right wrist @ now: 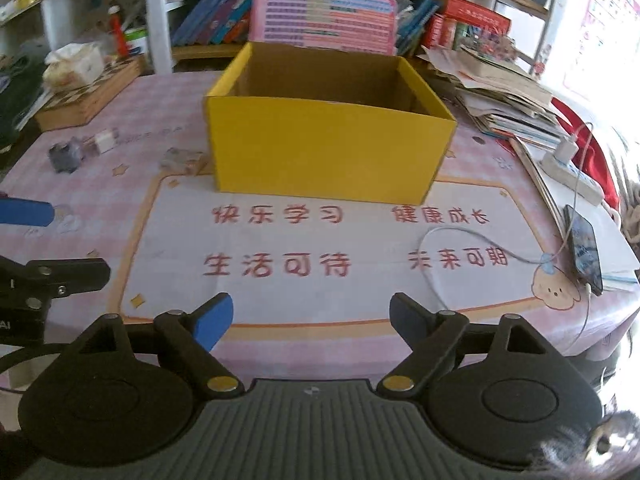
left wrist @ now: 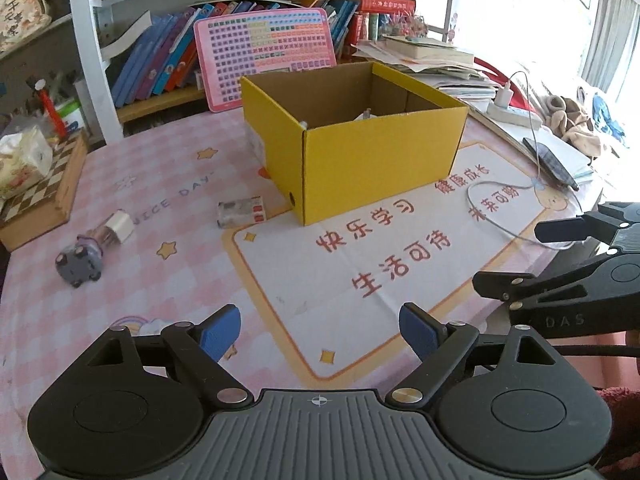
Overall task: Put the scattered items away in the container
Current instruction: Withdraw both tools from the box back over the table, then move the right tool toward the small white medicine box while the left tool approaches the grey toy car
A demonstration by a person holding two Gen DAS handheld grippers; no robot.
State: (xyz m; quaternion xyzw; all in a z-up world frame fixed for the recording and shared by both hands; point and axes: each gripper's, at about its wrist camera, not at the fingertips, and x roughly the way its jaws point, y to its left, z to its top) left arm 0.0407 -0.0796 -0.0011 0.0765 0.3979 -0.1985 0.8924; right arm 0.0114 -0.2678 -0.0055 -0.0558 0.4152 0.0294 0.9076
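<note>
A yellow cardboard box stands open in the middle of the table, also in the right wrist view; something pale lies inside it. Left of it lie a small printed packet, a white cube-like item and a grey toy car. My left gripper is open and empty, near the table's front edge. My right gripper is open and empty, level with it to the right.
A wooden chessboard box with a tissue pack sits at the left. A phone on a white cable, a power strip and paper stacks lie right. A bookshelf and pink chart stand behind.
</note>
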